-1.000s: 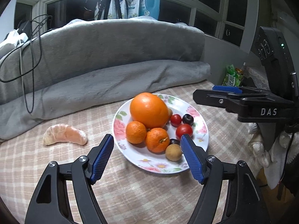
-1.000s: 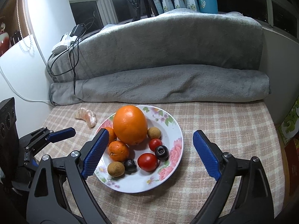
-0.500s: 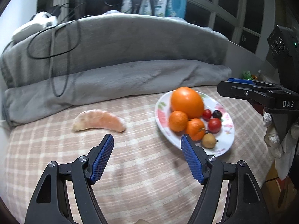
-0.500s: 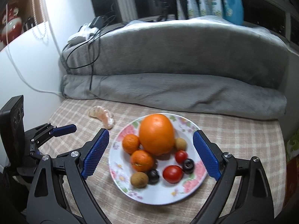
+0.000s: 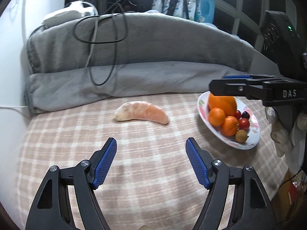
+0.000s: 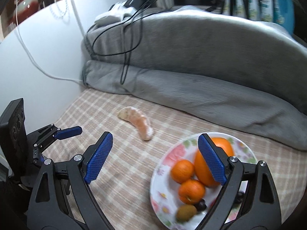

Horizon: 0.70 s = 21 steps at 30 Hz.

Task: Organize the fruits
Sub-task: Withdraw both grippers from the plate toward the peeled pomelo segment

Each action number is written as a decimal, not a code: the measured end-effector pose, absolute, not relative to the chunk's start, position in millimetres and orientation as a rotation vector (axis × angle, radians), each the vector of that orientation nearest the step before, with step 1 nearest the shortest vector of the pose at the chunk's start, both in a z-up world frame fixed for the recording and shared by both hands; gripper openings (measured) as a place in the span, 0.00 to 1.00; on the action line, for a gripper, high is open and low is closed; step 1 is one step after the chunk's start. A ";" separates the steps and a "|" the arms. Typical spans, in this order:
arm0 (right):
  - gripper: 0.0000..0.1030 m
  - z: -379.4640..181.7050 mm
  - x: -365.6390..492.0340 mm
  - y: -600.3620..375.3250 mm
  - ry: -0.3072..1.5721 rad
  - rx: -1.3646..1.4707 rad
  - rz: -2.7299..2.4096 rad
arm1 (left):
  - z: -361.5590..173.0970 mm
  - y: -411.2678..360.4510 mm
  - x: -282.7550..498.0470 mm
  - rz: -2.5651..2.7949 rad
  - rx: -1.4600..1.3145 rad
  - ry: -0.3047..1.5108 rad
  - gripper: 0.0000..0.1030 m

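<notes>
A peeled citrus segment (image 5: 142,112) lies alone on the checked cloth (image 5: 153,182), well apart from the floral plate (image 5: 247,145) to its right. The plate carries a large orange (image 5: 222,102), two mandarins (image 5: 216,116), cherry tomatoes (image 5: 244,123), a dark fruit (image 5: 245,114) and a small brown fruit (image 5: 241,136).

The left gripper (image 5: 151,143) hangs above the cloth just short of the segment, its blue-padded jaws spread wide with nothing between them. The right gripper (image 6: 155,140) also stands wide and empty; in its own view one finger crosses in front of the large orange (image 6: 213,164) on the plate (image 6: 172,153) without clasping it, and the segment (image 6: 137,121) lies beyond the gap.

Behind the cloth, a folded grey blanket (image 5: 134,57) is heaped against the window, with black cables (image 5: 99,30) trailing over it. A blue bottle (image 5: 206,3) stands on the sill above.
</notes>
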State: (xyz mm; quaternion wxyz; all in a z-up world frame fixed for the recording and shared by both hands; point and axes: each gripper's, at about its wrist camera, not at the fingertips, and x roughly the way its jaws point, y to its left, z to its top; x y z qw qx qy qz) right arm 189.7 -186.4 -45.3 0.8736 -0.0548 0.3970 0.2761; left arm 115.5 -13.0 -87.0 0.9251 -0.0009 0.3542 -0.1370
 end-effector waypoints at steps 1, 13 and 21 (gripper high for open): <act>0.88 -47.5 193.5 -179.5 0.839 -0.121 0.586 | -87.7 -9.0 114.7 -0.276 -0.008 0.728 0.72; 0.71 -78.6 236.0 -111.2 0.968 -0.269 0.636 | -96.0 24.4 110.2 -0.224 -0.053 0.730 0.72; 0.65 -111.2 260.7 -80.5 1.063 -0.398 0.626 | -101.6 40.1 109.5 -0.198 -0.078 0.738 0.72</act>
